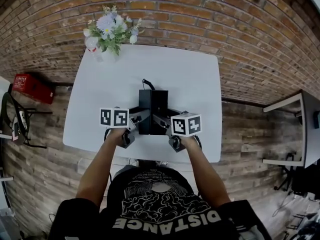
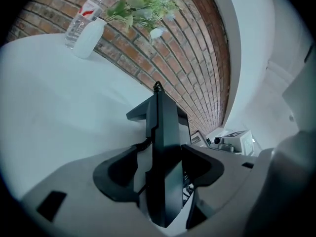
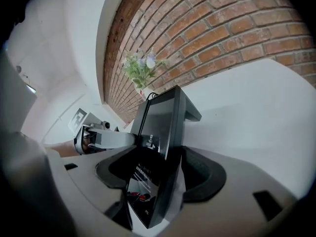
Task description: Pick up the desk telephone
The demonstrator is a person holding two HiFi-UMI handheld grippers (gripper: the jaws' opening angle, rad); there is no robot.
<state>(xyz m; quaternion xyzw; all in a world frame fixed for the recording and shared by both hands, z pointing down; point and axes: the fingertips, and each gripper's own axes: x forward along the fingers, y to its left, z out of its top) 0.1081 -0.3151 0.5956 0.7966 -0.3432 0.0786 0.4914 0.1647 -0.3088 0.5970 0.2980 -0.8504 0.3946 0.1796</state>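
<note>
the left tongs at nine o'clock and the right tongs at three o'clock each clamp a side edge of the black desk telephone, in the middle of the worktop, likely to share its weight.

White table, far edge near brick wall. White flower vase and clear water bottle stand just beside each other at its 11 o'clock corner.

The person's black shirt reads "DISTANCE", upside down; print on the desk telephone seems too small to read.
</note>
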